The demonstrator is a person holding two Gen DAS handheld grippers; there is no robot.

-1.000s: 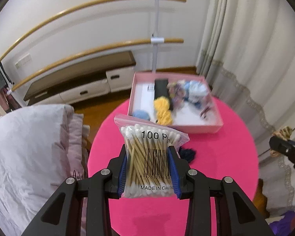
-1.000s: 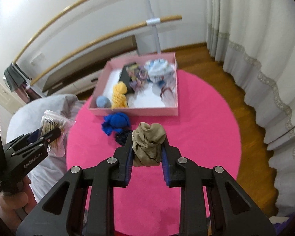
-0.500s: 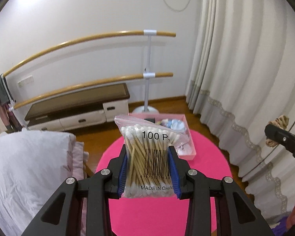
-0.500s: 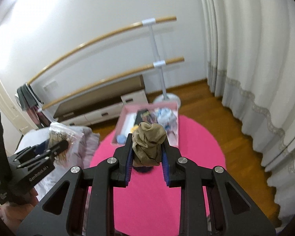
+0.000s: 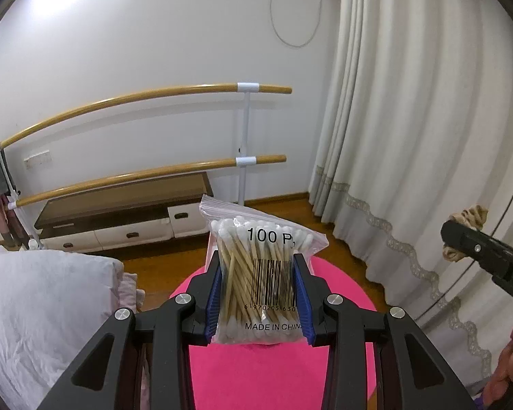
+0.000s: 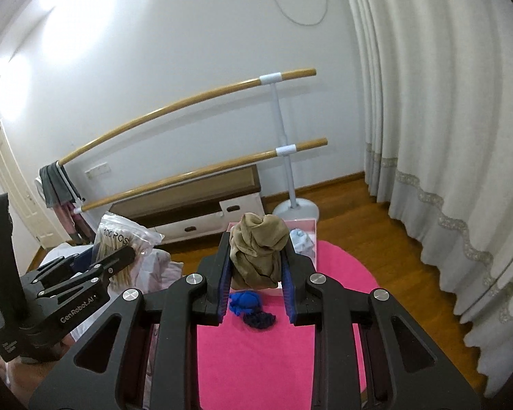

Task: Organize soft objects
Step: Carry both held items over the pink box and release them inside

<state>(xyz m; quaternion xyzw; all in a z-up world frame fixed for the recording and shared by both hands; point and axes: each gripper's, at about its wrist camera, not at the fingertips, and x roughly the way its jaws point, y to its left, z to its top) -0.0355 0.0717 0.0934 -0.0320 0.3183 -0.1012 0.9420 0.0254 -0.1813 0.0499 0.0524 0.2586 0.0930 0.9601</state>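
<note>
My left gripper (image 5: pixel 256 294) is shut on a clear bag of cotton swabs (image 5: pixel 256 273) and holds it high above the pink round table (image 5: pixel 273 369). My right gripper (image 6: pixel 256 280) is shut on a bunched tan stocking (image 6: pixel 258 249), also held high. The pink box (image 6: pixel 307 235) at the table's far side is mostly hidden behind the stocking; pale blue cloth (image 6: pixel 301 239) shows in it. A blue cloth (image 6: pixel 244 302) and a dark navy one (image 6: pixel 261 319) lie on the table in front of the box. The left gripper with the bag also shows in the right wrist view (image 6: pixel 116 256).
A bed with a white quilt (image 5: pixel 41 307) lies left of the table. A ballet barre (image 5: pixel 246 157) and a low cabinet (image 5: pixel 119 215) stand along the far wall. Curtains (image 5: pixel 410 136) hang at the right over wood floor.
Both grippers have tilted and risen, so the views now face the wall rather than the table. The box has dropped low and behind the held things. Both grips are unchanged.
</note>
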